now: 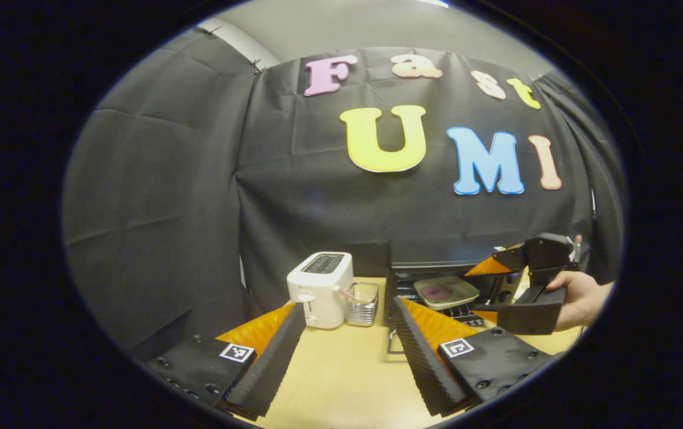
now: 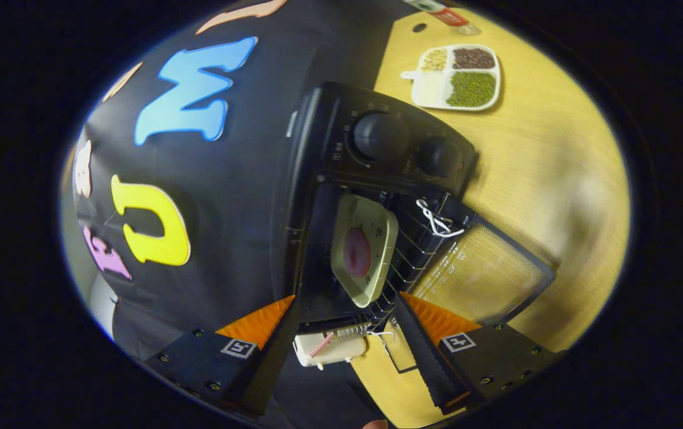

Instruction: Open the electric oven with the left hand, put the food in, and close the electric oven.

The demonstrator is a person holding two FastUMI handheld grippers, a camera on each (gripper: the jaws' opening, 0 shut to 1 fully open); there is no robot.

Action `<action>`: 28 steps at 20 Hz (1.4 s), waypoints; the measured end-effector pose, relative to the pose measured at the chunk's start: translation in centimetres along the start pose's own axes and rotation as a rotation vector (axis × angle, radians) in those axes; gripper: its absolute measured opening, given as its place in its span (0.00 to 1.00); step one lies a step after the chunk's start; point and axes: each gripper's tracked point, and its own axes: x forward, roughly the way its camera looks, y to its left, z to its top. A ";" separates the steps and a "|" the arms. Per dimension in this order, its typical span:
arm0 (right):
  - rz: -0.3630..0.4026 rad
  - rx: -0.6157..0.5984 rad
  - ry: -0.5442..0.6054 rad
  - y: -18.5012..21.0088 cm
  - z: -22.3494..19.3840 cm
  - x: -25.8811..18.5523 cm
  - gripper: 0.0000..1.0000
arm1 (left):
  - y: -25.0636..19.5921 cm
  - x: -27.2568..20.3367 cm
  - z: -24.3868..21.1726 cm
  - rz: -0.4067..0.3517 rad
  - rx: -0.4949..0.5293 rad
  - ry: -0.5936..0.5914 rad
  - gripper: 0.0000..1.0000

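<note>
The black electric oven point(image 1: 430, 265) stands at the back of the wooden table with its door down. Inside, a pale green plate point(image 1: 445, 292) carrying a pink piece of food rests on the wire rack. My left gripper point(image 1: 348, 305) hovers open over the table in front of the oven, holding nothing. In the left gripper view a hand holds my right gripper point(image 1: 483, 288) at the oven mouth, to the right of the plate. In the right gripper view the oven point(image 2: 341, 143), its glass door point(image 2: 484, 271) and the plate point(image 2: 364, 249) lie just ahead of my open right gripper point(image 2: 346, 300).
A white toaster point(image 1: 320, 289) and a small clear container point(image 1: 362, 304) stand left of the oven. A divided tray point(image 2: 457, 76) of beans and grains lies on the table beyond the oven's knob side. A white cord point(image 2: 434, 219) hangs at the door hinge.
</note>
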 end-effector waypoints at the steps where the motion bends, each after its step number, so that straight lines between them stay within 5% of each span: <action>1: 0.011 -0.045 0.005 0.2 0.0 -1.2 0.97 | -0.5 0.0 -0.3 -0.014 0.002 0.002 1.00; 14: -0.037 -0.621 -0.139 -2.6 4.2 -13.6 0.97 | -9.7 2.4 -7.2 -0.205 -0.039 0.163 0.98; 28: -0.251 -1.090 -0.411 -4.7 12.0 -23.4 0.98 | -17.5 6.6 -18.6 -0.357 0.009 0.433 0.98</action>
